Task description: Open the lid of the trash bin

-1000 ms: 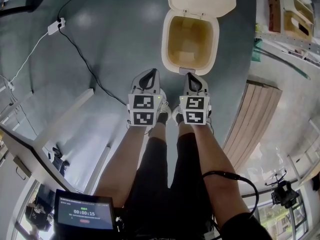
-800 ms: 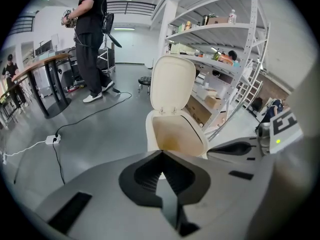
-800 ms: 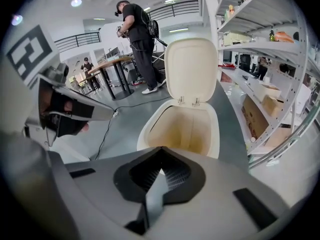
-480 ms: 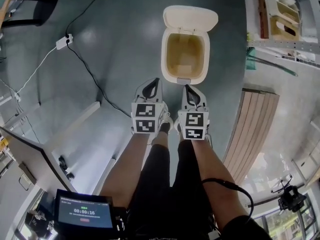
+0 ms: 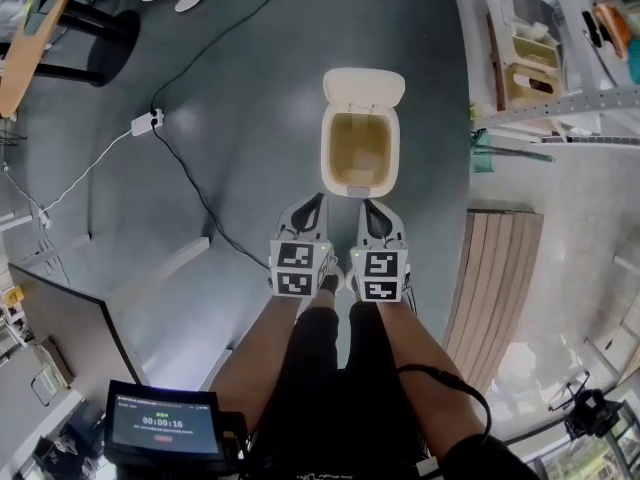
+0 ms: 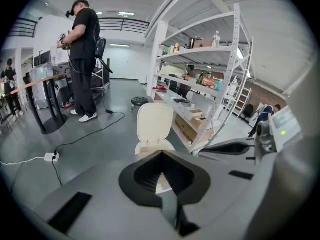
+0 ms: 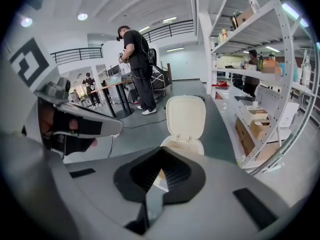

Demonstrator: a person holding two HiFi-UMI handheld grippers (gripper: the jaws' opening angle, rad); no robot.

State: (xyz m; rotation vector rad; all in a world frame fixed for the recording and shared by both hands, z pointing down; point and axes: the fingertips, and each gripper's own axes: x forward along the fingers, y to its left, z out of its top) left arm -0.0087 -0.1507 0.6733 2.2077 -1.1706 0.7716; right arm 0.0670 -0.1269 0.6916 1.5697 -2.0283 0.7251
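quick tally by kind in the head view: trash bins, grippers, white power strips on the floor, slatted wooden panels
trash bin, lid up: 1
grippers, left gripper and right gripper: 2
white power strip: 1
slatted wooden panel: 1
total: 5

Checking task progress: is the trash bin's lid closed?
No, the lid stands swung back behind the trash bin, whose inside shows from above.
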